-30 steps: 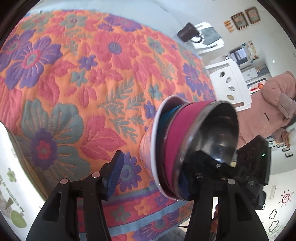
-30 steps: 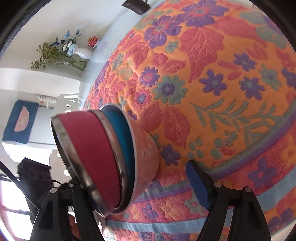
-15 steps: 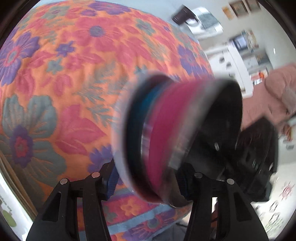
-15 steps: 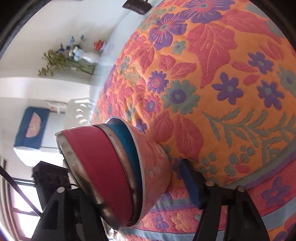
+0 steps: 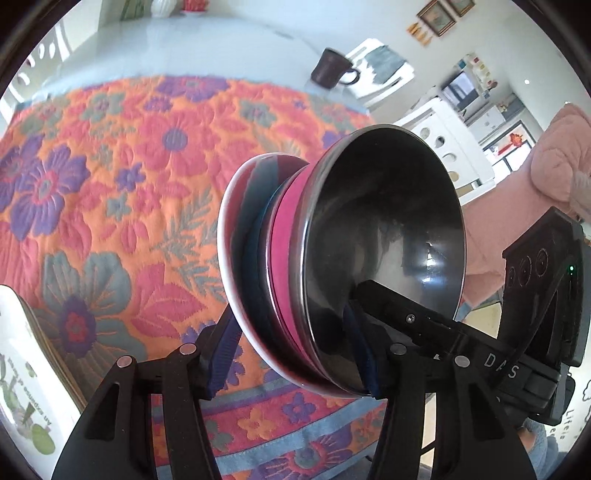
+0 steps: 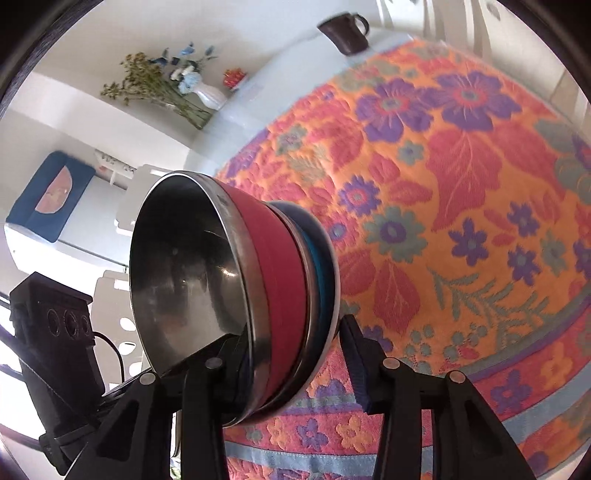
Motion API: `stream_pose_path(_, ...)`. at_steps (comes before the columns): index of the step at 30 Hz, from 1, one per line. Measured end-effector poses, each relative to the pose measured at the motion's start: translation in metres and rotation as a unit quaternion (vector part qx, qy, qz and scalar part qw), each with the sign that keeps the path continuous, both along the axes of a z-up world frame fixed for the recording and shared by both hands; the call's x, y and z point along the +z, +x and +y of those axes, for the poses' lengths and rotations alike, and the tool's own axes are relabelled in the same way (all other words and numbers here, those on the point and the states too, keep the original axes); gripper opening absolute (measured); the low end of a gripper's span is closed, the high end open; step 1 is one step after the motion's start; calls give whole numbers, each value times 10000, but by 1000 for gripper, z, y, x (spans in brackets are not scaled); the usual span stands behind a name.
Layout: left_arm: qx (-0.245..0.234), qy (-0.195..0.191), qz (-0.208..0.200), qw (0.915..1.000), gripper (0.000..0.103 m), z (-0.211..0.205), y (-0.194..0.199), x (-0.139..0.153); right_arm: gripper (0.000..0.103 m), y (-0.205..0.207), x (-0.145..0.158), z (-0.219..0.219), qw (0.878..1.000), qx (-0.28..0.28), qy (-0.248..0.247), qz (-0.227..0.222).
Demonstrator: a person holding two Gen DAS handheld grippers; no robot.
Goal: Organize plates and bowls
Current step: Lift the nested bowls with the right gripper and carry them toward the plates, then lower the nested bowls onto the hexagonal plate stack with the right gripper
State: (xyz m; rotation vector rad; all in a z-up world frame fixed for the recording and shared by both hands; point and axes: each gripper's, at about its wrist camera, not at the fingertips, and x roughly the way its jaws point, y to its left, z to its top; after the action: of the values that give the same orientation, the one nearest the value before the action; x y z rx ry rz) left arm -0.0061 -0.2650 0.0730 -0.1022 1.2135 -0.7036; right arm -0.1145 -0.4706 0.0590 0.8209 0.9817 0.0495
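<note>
A nested stack of bowls hangs tilted on its side above the flowered tablecloth (image 5: 110,184). Innermost is a steel bowl (image 5: 388,229) with a red outer band, then a blue bowl (image 6: 321,266), then a pink bowl with a white rim (image 5: 229,236). My left gripper (image 5: 290,332) is shut on the stack, one pad inside the steel bowl and the other against the pink bowl's outside. My right gripper (image 6: 291,336) grips the stack from the opposite side. Its jaws are closing, and its right pad (image 6: 351,347) touches the outer bowl's rim.
A dark mug (image 6: 347,31) stands on bare white tabletop beyond the cloth. A vase of flowers (image 6: 210,94) sits at the far corner. White chairs (image 5: 436,136) stand behind the table. A white printed carton (image 5: 22,369) lies at the cloth's left edge.
The stack has risen off the cloth and tipped further. The right jaws narrowed from wide apart onto the stack. Both views now take in more of the table's far side.
</note>
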Motion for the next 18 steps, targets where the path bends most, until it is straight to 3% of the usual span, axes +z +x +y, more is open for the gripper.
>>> stream_pose_path(4, -72, 139, -281, 9995, 52, 8, -11, 21, 41, -4, 18, 4, 9998, 15, -99, -162)
stream_pose_path(8, -59, 274, -901, 9955, 54, 22, -27, 53, 41, -4, 43, 15, 9991, 151, -172, -350)
stream_pose_path(14, 462, 103, -1126, 9925, 54, 68, -37, 76, 41, 8, 77, 47, 9947, 474, -281, -872)
stream_pose_path(18, 961, 250, -1198, 9878, 54, 103, -44, 82, 41, 18, 83, 74, 9910, 870, -121, -1010)
